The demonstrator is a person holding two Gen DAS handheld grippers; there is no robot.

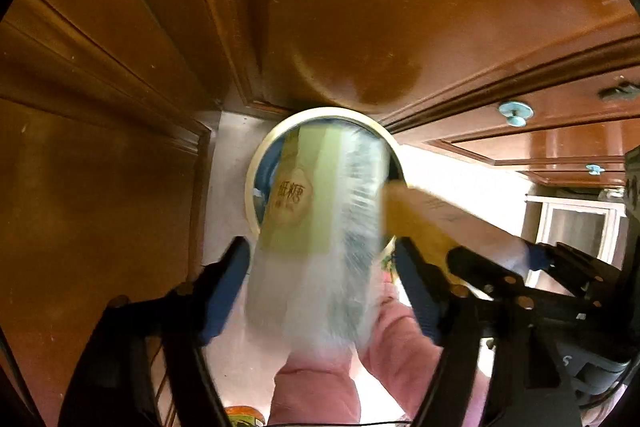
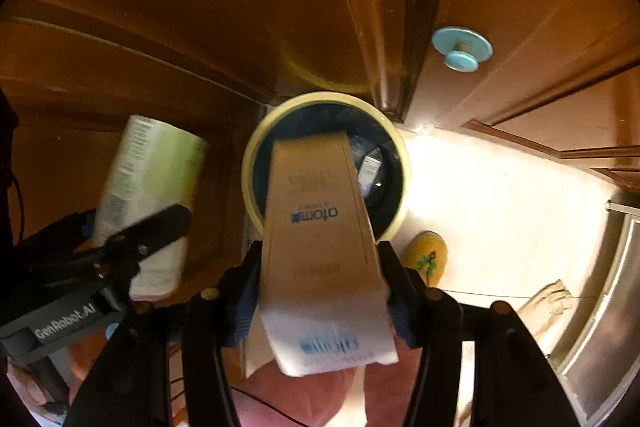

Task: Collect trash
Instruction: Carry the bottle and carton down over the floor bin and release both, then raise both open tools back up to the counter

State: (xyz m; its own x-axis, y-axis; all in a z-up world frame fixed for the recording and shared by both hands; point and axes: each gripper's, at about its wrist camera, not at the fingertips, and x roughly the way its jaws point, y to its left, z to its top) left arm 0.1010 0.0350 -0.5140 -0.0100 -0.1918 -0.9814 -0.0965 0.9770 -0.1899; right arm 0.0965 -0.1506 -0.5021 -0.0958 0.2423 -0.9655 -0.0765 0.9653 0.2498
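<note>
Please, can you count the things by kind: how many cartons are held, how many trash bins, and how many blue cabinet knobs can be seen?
Cartons held: 2, the green carton in the left tool and the brown carton in the right tool
Trash bins: 1
Blue knobs: 2
Total: 5

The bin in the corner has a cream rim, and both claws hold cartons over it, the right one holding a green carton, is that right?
Not quite. The right claw holds a brown carton, as the right wrist view shows; the green carton is in the left claw. The bin does have a cream rim.
</note>
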